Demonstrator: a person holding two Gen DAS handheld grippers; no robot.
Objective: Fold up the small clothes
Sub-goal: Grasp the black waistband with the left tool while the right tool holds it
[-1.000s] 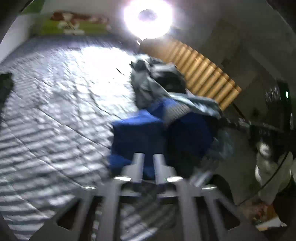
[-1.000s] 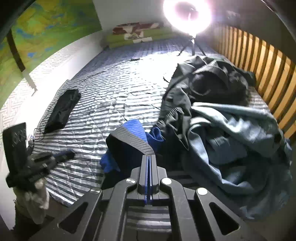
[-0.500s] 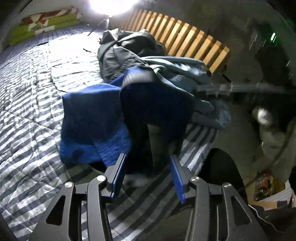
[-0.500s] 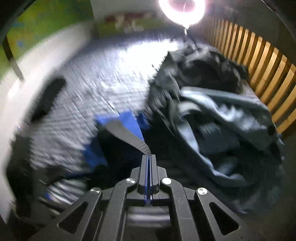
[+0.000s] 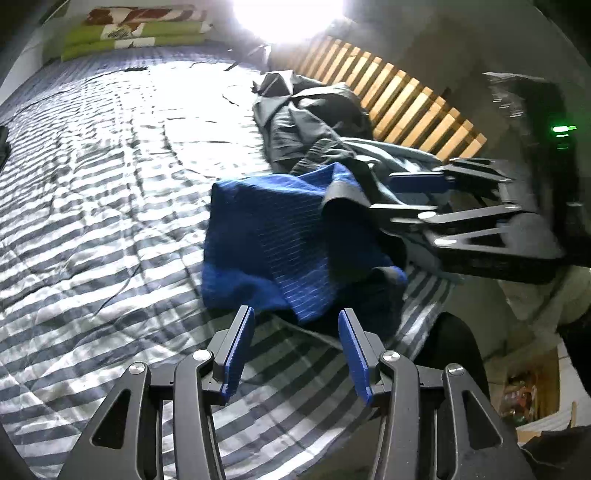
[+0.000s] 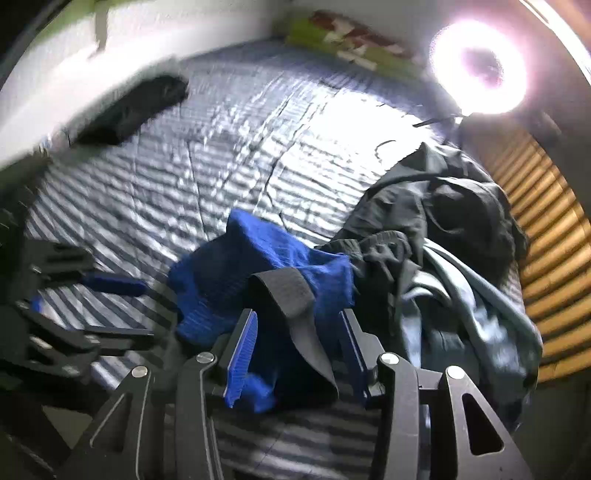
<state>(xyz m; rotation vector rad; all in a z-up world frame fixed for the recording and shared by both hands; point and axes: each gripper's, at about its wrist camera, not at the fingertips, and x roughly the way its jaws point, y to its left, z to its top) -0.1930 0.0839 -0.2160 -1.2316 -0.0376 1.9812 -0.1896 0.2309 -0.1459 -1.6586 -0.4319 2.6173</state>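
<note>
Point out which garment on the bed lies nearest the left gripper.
The blue garment with the grey waistband, spread just ahead of the left gripper. The dark grey clothes and the pale blue-grey one are heaped farther back, by the wooden slats.

Home bedroom — striped bedspread, wooden slatted bed rail, pillows

Your right gripper, clamped tight on the grey waistband of the blue garment a second ago, is now opening; the band lies loose between its jaws, with neither pad pressing on it. The garment, which hung bunched from that grip, now lies slumped on the striped bedcover just ahead of both grippers. Your left gripper has spread its jaws wider and has come down closer to the bedcover, with the garment's near edge just beyond its fingertips and nothing between them.
</note>
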